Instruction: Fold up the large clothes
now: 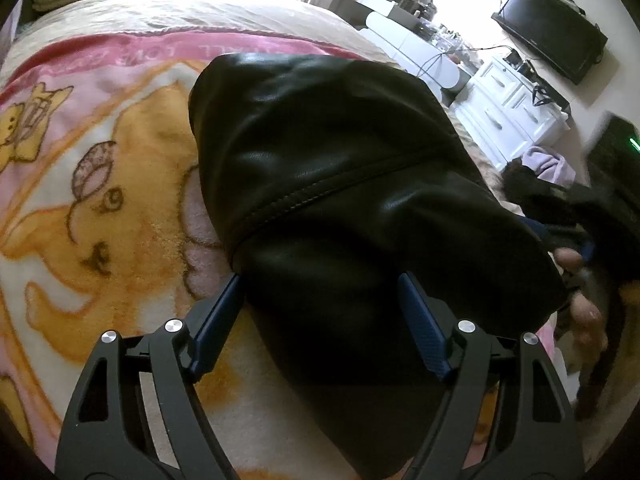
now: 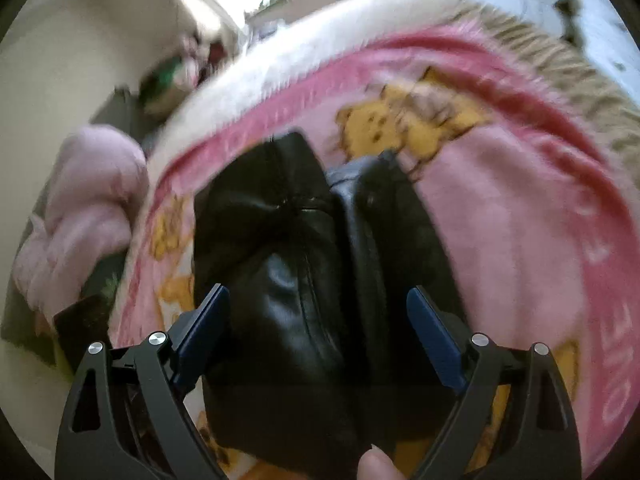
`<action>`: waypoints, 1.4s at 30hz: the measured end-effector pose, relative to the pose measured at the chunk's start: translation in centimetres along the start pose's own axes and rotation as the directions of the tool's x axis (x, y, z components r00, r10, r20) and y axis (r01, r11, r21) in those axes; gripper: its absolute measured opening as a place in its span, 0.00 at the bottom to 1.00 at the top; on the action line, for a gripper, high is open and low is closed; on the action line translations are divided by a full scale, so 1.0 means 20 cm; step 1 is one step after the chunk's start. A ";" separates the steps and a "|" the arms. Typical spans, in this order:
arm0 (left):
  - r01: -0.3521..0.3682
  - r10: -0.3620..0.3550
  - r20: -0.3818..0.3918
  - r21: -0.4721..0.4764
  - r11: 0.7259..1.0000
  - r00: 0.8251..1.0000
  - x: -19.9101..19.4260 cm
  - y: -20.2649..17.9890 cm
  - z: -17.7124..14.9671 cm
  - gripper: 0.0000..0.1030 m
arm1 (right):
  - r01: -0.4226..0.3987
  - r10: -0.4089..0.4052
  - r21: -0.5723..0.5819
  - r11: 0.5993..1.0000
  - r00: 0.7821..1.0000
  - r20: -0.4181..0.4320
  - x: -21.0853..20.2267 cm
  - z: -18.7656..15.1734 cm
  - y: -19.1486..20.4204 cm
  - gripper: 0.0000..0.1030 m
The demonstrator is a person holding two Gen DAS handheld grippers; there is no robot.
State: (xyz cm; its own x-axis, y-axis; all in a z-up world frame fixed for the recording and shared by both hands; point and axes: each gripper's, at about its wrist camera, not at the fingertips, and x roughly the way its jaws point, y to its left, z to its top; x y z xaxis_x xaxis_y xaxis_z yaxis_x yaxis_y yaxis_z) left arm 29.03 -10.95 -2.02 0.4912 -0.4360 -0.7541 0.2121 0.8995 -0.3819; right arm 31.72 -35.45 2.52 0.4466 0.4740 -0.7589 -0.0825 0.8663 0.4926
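A black leather garment (image 1: 320,160) lies folded into a bundle on a pink and orange cartoon blanket (image 1: 100,200) spread over a bed. My left gripper (image 1: 320,278) is open and low over the bundle's near end. One blue pad sits at the bundle's left edge and the other rests above the leather. In the blurred right wrist view the same black garment (image 2: 296,272) shows its seams and folds. My right gripper (image 2: 318,290) hangs open above it, with nothing pressed between its pads. A person's hand (image 1: 580,308) shows at the bundle's right side.
The blanket (image 2: 520,220) lies on a beige bedcover (image 1: 200,12). Beyond the bed's right side stand a white dresser (image 1: 512,108) and a black TV (image 1: 556,28), with lilac clothes (image 1: 548,164) heaped below. A pink cloth pile (image 2: 88,208) lies off the bed's edge.
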 end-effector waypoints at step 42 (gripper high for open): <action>0.011 -0.011 -0.060 -0.012 1.000 0.998 0.03 0.01 0.15 0.92 | -0.230 0.205 0.284 0.931 0.972 0.116 0.06 -0.54 -0.30 0.55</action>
State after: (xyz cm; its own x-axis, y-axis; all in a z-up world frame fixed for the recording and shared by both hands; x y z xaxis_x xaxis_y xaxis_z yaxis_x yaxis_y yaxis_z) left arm 31.92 -11.04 -1.00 0.4368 -0.4471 -0.7806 0.2076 0.8944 -0.3961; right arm 23.07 -38.34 -5.96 0.5207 0.6201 -0.5868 0.0732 0.6524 0.7543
